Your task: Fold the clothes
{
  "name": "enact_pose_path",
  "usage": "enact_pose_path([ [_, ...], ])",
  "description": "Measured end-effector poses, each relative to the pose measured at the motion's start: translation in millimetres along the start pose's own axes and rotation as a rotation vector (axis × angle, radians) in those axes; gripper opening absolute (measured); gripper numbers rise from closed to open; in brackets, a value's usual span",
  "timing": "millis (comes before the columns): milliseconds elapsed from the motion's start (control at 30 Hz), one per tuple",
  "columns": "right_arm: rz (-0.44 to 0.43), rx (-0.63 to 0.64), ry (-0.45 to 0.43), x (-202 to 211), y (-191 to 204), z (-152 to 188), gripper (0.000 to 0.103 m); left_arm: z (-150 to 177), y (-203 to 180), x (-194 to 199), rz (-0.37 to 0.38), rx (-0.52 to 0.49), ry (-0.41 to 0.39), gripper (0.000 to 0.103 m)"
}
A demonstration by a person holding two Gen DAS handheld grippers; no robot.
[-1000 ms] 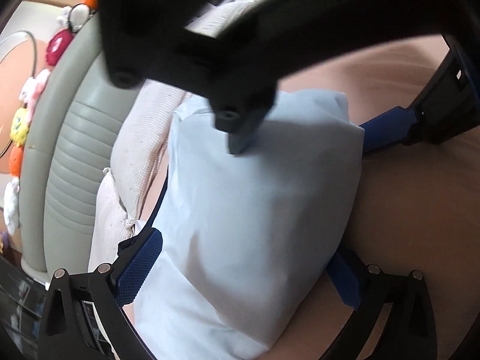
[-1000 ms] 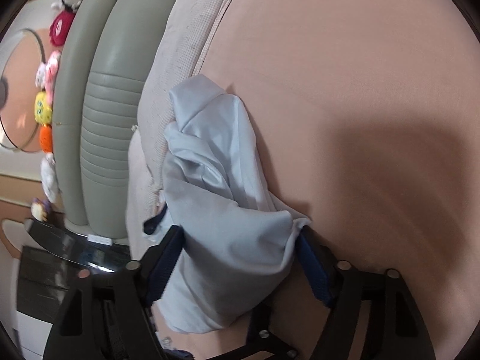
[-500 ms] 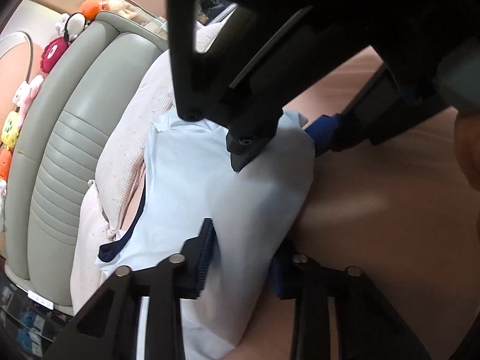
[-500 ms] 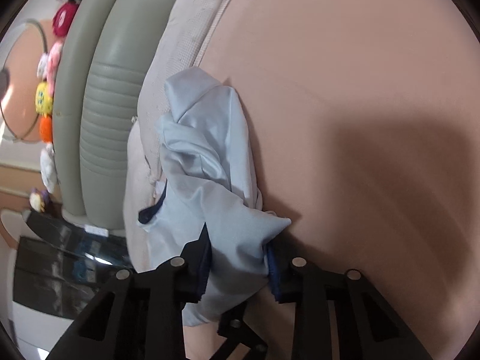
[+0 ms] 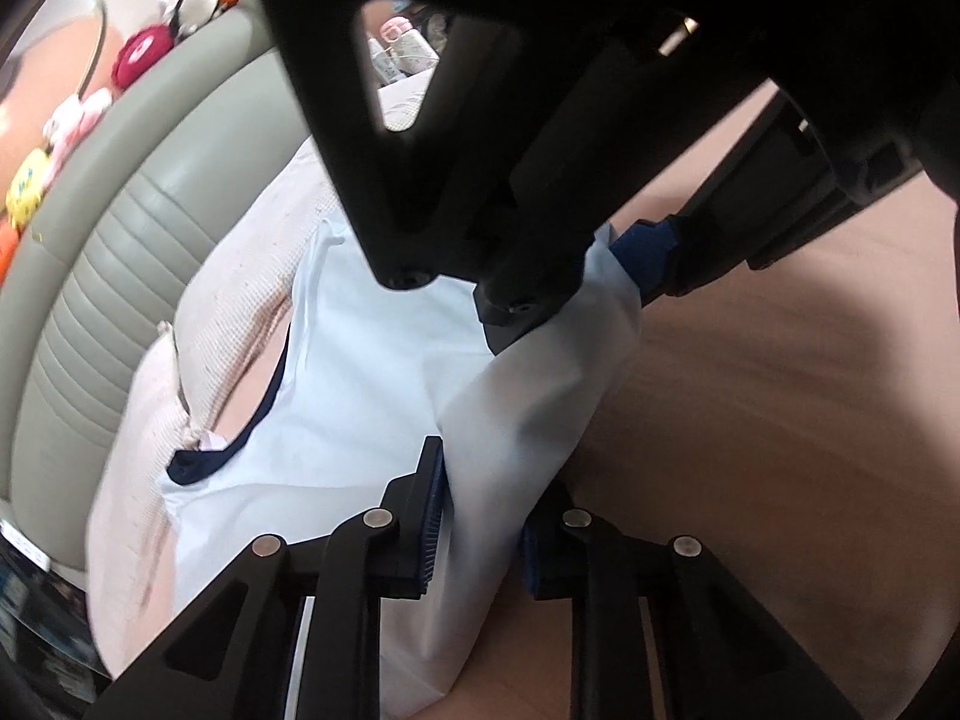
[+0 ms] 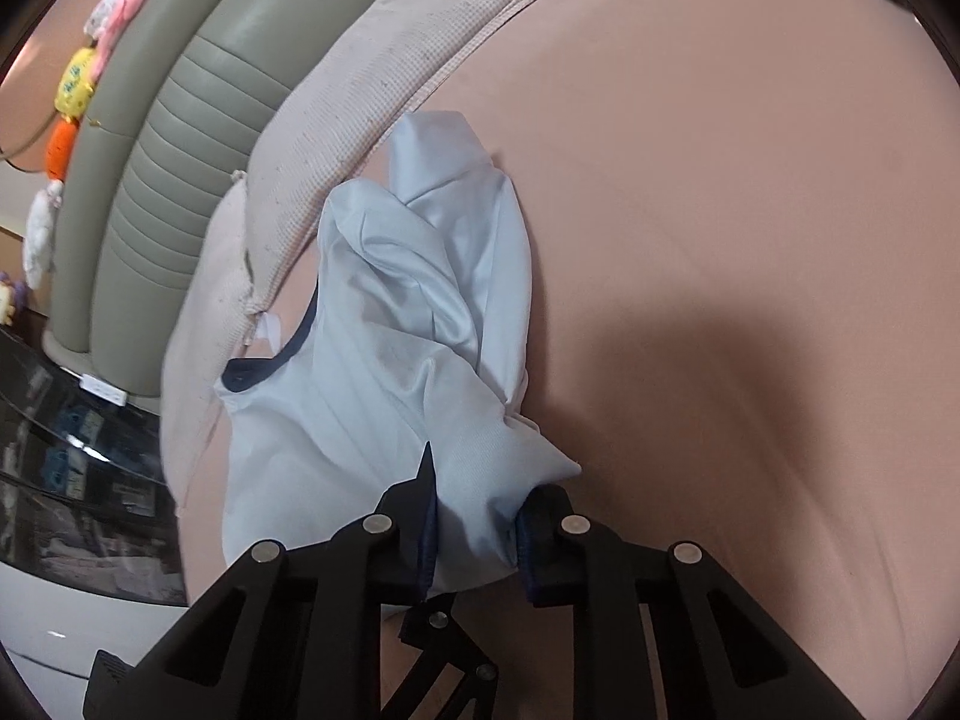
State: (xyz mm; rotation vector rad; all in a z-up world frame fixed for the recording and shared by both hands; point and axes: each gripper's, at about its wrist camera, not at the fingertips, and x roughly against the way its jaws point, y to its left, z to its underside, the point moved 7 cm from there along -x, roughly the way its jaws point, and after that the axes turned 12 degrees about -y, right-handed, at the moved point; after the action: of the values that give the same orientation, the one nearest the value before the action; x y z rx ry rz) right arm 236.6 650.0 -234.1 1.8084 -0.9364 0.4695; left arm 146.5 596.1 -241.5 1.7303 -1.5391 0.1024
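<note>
Pinching pale-blue shirt point(image 5: 372, 372): left claw point(image 5: 480, 516) just closed | right claw point(image 6: 477, 525) likewise

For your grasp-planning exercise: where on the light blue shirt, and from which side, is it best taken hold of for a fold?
Probably the bunched hem edge of the light blue shirt, from the side opposite the navy collar: fabric gathers thick there, and both tongs, left and right, grip it so.
</note>
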Motion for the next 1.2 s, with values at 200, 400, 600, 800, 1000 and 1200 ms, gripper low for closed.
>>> enact_pose_path([
  [200, 0.057, 0.064, 0.011, 10, 16, -2, 0.017, -3, 15, 11, 0.010, 0.087, -0.020, 0.017],
  [400, 0.100, 0.189, 0.018, 20, 45, -8, 0.017, -5, 37, 28, -0.015, 0.207, -0.051, 0.017],
  [600, 0.111, 0.332, 0.025, 25, 83, -9, 0.017, -1, 65, 47, -0.039, 0.300, -0.076, 0.017],
  [800, 0.110, 0.473, 0.045, 18, 124, -1, 0.017, 14, 95, 61, -0.064, 0.401, -0.075, 0.017],
  [1000, 0.092, 0.616, 0.071, 3, 168, 17, 0.017, 23, 86, 77, -0.087, 0.502, -0.069, 0.016],
  [1200, 0.050, 0.715, 0.117, -12, 207, 44, 0.016, 43, 100, 93, -0.109, 0.592, -0.055, 0.016],
])
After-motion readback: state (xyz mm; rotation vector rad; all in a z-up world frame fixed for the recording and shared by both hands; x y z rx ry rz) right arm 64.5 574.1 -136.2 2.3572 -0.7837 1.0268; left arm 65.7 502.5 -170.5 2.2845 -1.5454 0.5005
